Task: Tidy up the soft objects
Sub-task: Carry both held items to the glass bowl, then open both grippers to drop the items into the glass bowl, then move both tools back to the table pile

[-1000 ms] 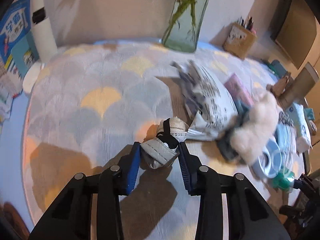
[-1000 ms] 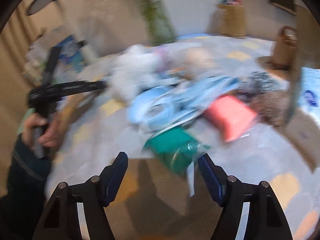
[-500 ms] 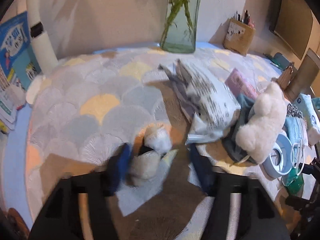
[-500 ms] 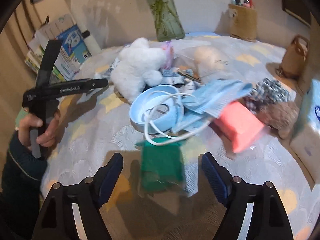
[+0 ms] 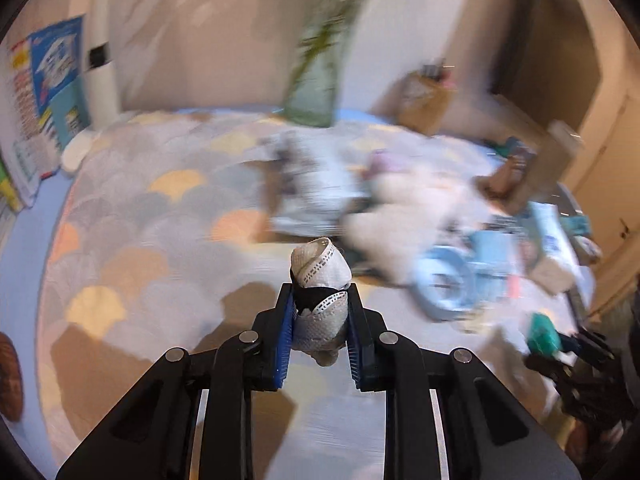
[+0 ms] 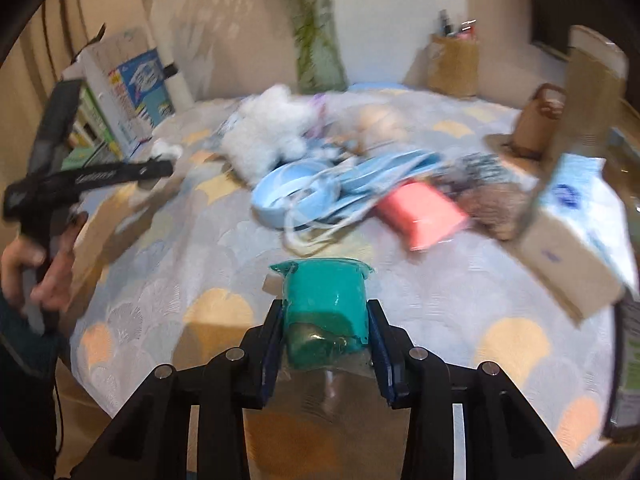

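Person's hand (image 6: pixel 38 268): at the far left of the right wrist view, it grips the handle of the left gripper.
Left gripper (image 5: pixel 320 334): its jaws have just been closing and now clamp the rolled white mask (image 5: pixel 320 280), which a second ago lay loose between wider jaws on the surface (image 5: pixel 132 240); the roll now stands clear of the cloth.
Pile: white plush toy (image 6: pixel 268 136), blue bowl (image 6: pixel 288 192) and pink packet (image 6: pixel 420 212) sit mid-surface, blurred, where they were before.
Right gripper (image 6: pixel 324 354): its jaws have just been closing and now squeeze the green packet (image 6: pixel 324 304), which half a second ago lay between wide-spread jaws.
Green packet: upright between the pads, near the surface's front edge.
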Available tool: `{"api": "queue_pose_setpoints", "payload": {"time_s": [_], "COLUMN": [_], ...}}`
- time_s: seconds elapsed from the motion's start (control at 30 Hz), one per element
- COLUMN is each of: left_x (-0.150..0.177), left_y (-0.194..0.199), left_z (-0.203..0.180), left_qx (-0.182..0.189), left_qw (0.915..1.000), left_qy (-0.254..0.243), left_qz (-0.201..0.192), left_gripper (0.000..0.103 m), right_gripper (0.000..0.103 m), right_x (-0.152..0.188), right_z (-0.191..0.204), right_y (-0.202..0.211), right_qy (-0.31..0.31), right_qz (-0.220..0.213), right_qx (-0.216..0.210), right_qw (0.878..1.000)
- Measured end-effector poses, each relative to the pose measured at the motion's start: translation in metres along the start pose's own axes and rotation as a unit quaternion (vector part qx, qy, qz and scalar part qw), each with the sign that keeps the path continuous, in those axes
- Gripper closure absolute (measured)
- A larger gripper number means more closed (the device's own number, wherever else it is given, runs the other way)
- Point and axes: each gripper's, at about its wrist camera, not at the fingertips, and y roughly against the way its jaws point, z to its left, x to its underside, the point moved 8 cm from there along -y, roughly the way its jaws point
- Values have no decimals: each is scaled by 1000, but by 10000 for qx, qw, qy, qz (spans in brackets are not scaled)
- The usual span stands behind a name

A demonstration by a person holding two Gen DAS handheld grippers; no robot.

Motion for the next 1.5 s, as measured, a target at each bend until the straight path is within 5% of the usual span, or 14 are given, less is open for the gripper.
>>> {"api": "queue_pose_setpoints", "payload": {"time_s": [0.23,0.37,0.5,0.73,1.0,1.03,1.13,1.27,1.5], "left_x": [-28,-48,-60,-77,-86,-87,-84,-78,-78], "left_y": [5,-2,-16,-58,-127,-134,-142,-122,-64], "left_z": [-126,-200,-272,-395,-455,-458,-465,-466,-433], "left_qx": [779,737,1129,1697,1760,1712,1725,1816,1723], "left_qw": [9947,9903,9816,9617,9561,9564,9543,9503,9531], "left_qy": [-640,-1115,-1510,-2153,-2341,-2364,-2436,-2530,-2447], "left_qz": [-221,-381,-292,-92,66,77,155,-25,-453], "left_gripper": [83,83,83,83,79,67,58,36,35], "right_gripper": [64,64,64,64,64,61,40,40,40], "right_x": [-16,-25,-35,-48,-63,-65,-67,-64,-51], "right_z": [-56,-95,-145,-268,-373,-378,-395,-395,-349], "right_y": [51,74,100,152,151,149,143,154,169], "right_qy": [-571,-858,-1181,-2449,-3359,-3419,-3630,-3692,-3436], "right_qz": [-587,-833,-1019,-1424,-1504,-1515,-1422,-1556,-1584], "right_qx": [346,616,1009,1453,1523,1477,1399,1343,1194], "right_qw": [9960,9909,9826,9480,9173,9156,9102,9063,9179]}}
